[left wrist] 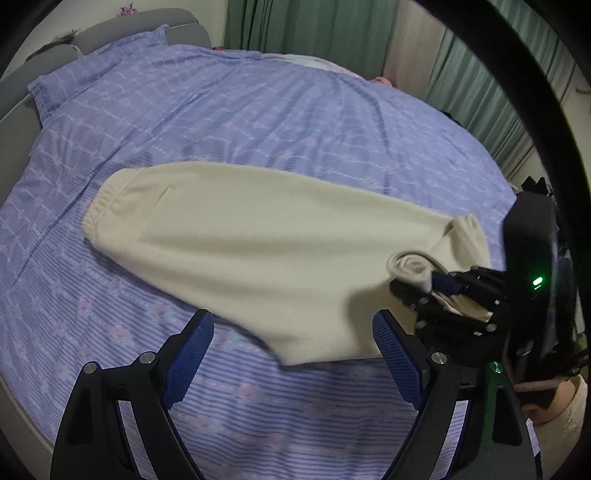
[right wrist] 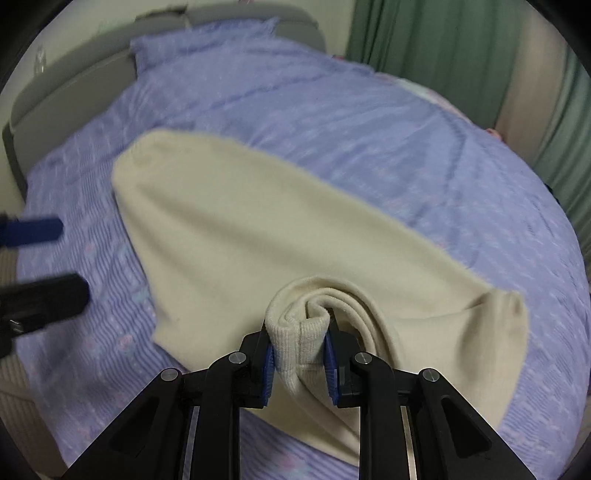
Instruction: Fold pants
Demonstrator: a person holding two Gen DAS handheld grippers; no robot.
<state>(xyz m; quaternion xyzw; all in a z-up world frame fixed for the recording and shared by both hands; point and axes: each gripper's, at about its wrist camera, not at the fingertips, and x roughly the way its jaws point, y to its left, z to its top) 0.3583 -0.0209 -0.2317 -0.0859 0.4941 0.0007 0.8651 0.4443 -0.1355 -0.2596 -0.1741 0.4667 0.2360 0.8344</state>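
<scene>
Cream pants (left wrist: 258, 243) lie on the purple bedspread (left wrist: 258, 110), waistband at the far left, legs running right. My left gripper (left wrist: 291, 354) is open and empty, hovering just short of the pants' near edge. My right gripper (right wrist: 300, 354) is shut on the bunched ribbed cuffs (right wrist: 297, 343) of the pants (right wrist: 240, 229) and holds them lifted off the bed. It shows at the right of the left wrist view (left wrist: 432, 291). The left gripper's fingers (right wrist: 33, 225) show at the left edge of the right wrist view.
A grey headboard (left wrist: 140, 26) stands at the far left, with a purple pillow (left wrist: 92, 70) before it. Green curtains (left wrist: 332, 26) hang behind the bed. The bedspread (right wrist: 369, 122) stretches beyond the pants.
</scene>
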